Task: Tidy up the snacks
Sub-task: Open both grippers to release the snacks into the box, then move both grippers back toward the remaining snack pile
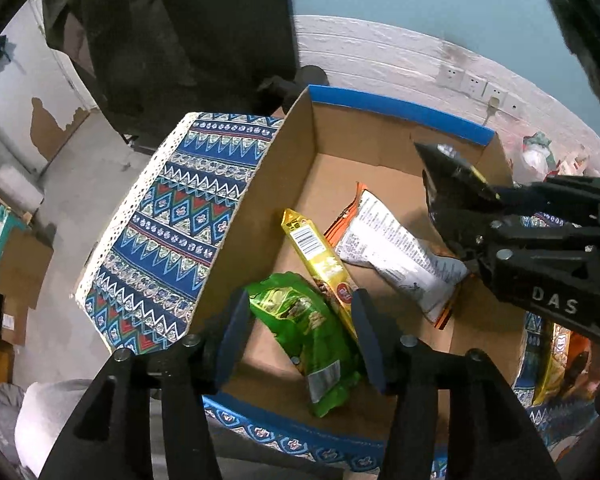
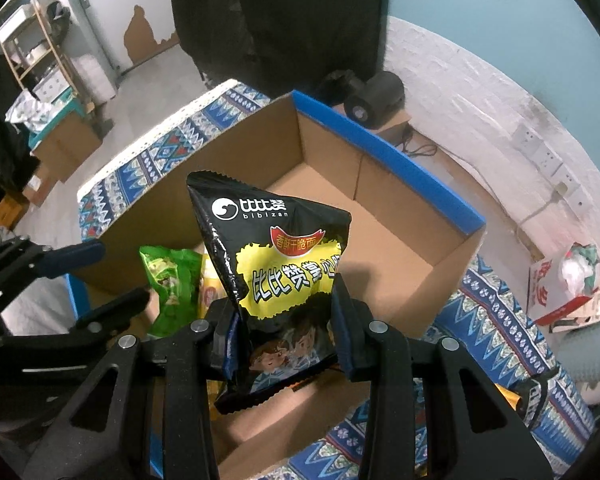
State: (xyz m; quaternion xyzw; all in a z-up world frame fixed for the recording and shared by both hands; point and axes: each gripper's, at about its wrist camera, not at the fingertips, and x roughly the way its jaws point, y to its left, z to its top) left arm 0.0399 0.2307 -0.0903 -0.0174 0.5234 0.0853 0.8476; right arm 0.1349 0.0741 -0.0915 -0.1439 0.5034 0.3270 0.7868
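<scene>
Black snack bag [image 2: 284, 276] above cardboard box [image 2: 380, 168], far half bare

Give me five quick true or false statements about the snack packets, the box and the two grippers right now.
1. The right gripper grips a black snack packet. True.
2. The cardboard box is empty. False: packets lie in it.
3. The green packet lies inside the box. True.
4. The left gripper clamps the yellow packet. False: its jaws are open and hold nothing.
5. The box has a red rim. False: blue.
</scene>
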